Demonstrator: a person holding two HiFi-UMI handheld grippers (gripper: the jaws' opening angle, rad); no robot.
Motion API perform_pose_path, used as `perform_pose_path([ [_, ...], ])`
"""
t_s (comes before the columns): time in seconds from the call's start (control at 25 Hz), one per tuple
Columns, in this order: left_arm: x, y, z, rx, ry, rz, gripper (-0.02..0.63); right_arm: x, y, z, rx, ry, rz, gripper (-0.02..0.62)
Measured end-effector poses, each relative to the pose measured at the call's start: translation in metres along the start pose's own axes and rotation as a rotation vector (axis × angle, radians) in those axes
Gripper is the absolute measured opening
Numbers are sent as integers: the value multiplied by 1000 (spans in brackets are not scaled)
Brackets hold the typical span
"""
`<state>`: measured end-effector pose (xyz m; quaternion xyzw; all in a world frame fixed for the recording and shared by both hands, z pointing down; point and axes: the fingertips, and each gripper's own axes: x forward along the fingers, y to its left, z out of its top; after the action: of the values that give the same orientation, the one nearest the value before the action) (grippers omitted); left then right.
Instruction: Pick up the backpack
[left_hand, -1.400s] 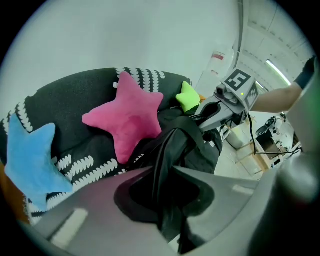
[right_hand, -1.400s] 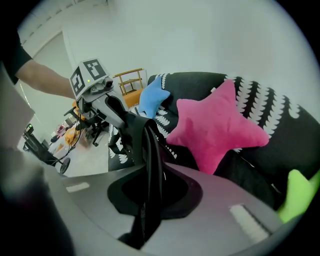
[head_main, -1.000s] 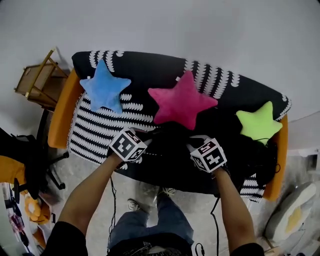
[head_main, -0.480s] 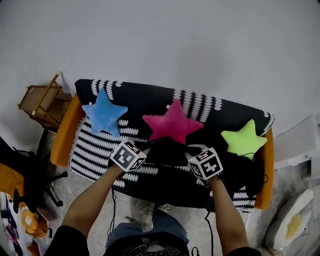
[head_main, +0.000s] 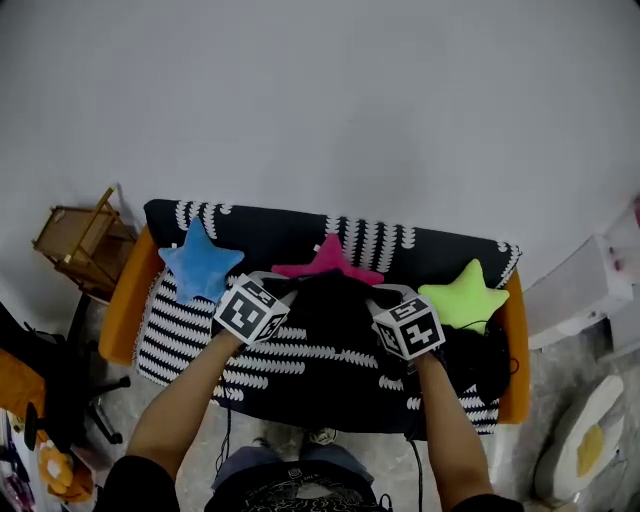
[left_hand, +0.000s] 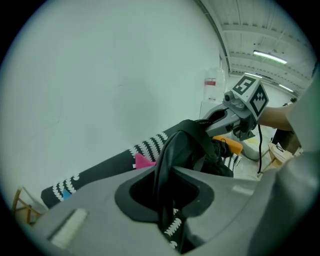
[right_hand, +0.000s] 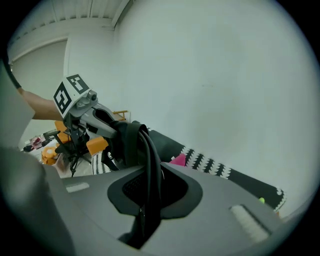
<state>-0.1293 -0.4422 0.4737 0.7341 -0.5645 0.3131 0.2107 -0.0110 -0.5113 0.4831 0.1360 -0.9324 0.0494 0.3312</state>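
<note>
The left gripper is clenched on a smooth, faintly glossy black fold of the backpack. The right gripper is clamped the same way on a narrow black strap with a rounded edge. The bag hangs slack and crumpled between the two, over the middle of the sofa and in front of its back edge.

The sofa has rounded orange arms and is draped in a black throw with rows of white leaf-like marks. Three plush star cushions lean along the back edge: a blue one toward the left end, a pink one in the middle – half hidden by the bag – and a lime-green one toward the right end.

Behind stands a plain pale wall. A slatted wooden frame sits off the sofa's left end, and the floor is mottled grey.
</note>
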Motion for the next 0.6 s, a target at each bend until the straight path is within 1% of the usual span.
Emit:
perform_pose_path([
  [0.24,-26,5,49,42,-95,46,60,-34,-13,42,9,-89,-83,52],
  [0.6,-61,17,104,125,-223,89,60,-73,-22,96,14,-210,-236,52],
])
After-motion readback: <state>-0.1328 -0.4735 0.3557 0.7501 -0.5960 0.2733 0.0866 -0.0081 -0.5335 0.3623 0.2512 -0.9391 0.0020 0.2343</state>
